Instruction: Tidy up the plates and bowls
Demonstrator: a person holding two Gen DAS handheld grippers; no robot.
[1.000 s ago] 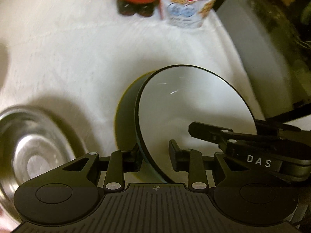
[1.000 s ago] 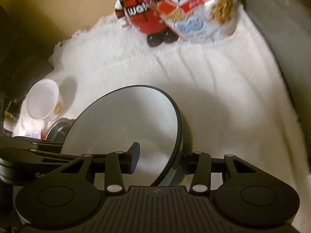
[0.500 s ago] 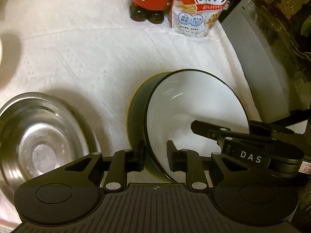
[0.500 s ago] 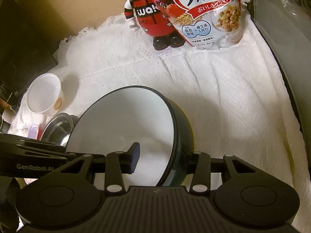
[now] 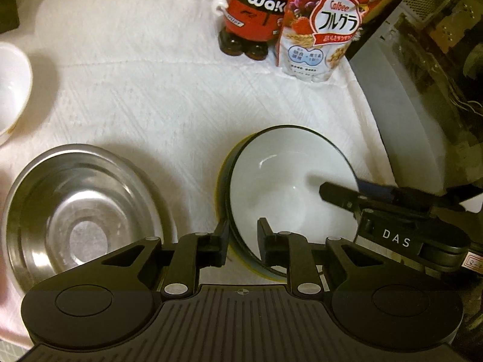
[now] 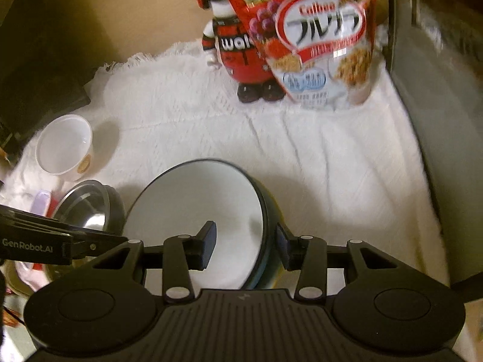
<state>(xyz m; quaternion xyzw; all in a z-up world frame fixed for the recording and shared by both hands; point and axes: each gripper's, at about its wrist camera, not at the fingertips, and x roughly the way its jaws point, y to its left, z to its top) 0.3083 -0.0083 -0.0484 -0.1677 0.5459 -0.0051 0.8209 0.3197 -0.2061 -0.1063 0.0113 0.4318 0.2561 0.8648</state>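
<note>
My own black housing hides the near rim of the dark bowl (image 5: 289,181) in both wrist views, so I cannot tell how far my fingers reach down its wall. The small white bowl (image 5: 12,90) is cut by the left edge. The cereal bag (image 6: 320,45) is blurred, its top cropped.

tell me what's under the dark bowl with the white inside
A yellow rim peeks out beneath the dark bowl, likely another dish it sits in. The bowl covers the rest, so its shape is hidden. Below that lies the white cloth.
</note>
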